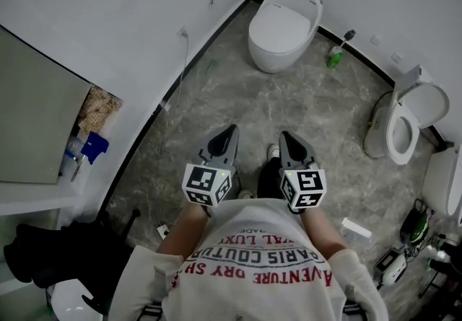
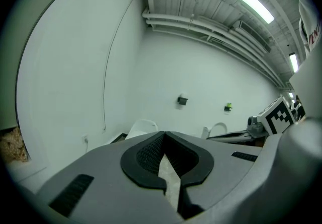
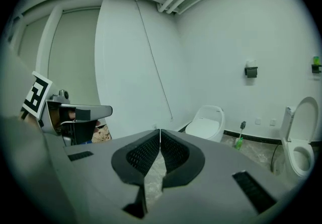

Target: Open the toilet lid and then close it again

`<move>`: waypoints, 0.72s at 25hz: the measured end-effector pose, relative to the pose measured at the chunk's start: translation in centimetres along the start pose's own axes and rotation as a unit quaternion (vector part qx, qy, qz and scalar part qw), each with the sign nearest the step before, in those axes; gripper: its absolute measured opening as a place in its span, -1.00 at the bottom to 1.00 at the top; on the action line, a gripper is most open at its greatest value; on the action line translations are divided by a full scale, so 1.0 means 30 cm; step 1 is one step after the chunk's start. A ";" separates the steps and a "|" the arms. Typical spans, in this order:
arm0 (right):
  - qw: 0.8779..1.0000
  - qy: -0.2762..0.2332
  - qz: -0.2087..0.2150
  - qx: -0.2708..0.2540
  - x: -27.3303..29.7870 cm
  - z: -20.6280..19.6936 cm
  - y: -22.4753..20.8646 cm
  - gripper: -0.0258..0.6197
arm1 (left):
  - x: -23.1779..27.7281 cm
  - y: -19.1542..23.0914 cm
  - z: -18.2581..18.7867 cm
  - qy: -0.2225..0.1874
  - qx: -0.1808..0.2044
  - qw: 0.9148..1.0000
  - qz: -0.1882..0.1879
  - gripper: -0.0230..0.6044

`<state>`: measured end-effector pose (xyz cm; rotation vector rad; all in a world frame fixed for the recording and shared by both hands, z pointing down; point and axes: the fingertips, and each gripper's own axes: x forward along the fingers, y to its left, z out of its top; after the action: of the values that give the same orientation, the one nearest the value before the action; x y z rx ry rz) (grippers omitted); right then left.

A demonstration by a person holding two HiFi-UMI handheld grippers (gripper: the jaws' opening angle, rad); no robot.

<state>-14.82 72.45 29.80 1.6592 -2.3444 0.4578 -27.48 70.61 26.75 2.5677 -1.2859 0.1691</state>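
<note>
Marble floor [image 1: 303,103], left tongs [image 1: 229,130] and right tongs [image 1: 286,137] parallel, pointing forward, closed, empty

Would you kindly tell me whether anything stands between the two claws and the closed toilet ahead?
Nothing visible does. Only bare floor lies between the left claw, the right claw and the closed toilet. The green bottle stands by the wall to its right and the open toilet farther right, both off the path.

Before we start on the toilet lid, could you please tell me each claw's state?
Left claw: closed, empty.
Right claw: closed, empty.
</note>
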 end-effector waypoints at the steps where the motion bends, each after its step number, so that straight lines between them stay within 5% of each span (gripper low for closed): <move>1: 1.000 -0.003 0.005 -0.001 0.032 0.021 -0.028 -0.87 | 0.036 0.007 0.016 -0.004 -0.004 1.000 0.004 -0.90; 18: 0.998 -0.016 0.059 -0.014 0.490 0.364 -0.699 -0.87 | 0.790 0.002 0.257 -0.026 -0.007 0.998 0.060 -0.90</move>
<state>0.02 49.00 27.52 1.5337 -2.4687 0.4208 -13.38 50.15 24.60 2.4995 -1.4549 0.1159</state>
